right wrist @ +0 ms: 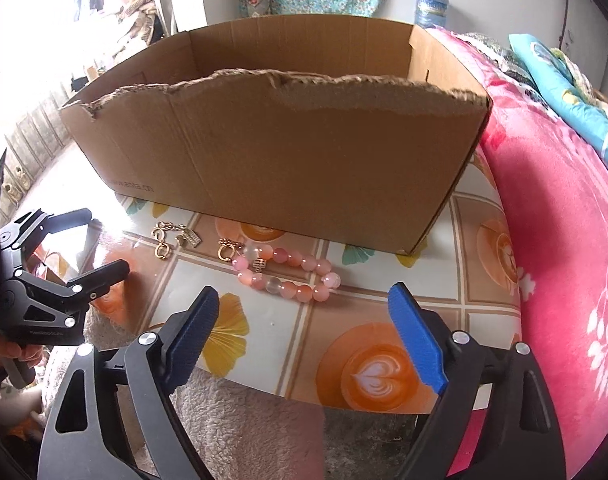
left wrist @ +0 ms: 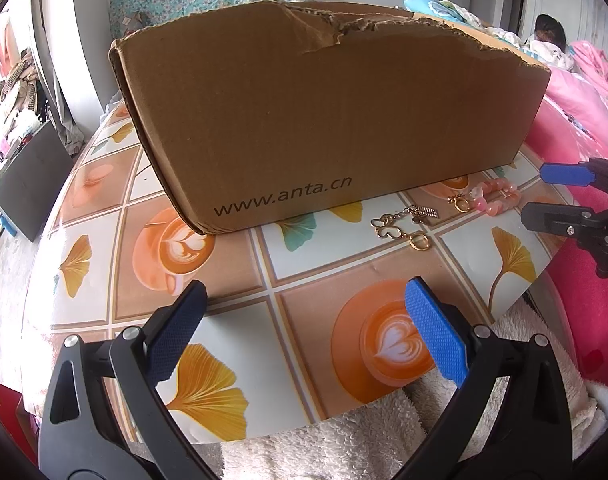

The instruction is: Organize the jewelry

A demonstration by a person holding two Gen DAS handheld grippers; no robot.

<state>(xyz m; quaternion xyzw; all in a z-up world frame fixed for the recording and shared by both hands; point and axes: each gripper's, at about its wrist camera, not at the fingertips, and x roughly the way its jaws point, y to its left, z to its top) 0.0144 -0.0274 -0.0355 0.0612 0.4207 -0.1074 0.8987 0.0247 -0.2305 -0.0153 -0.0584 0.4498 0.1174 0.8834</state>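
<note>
Right wrist view: pink bead bracelet (right wrist: 288,276) on table, both claws (right wrist: 304,316) gaping, empty.

The cardboard box (left wrist: 304,120) reads "www.anta.cn".
</note>
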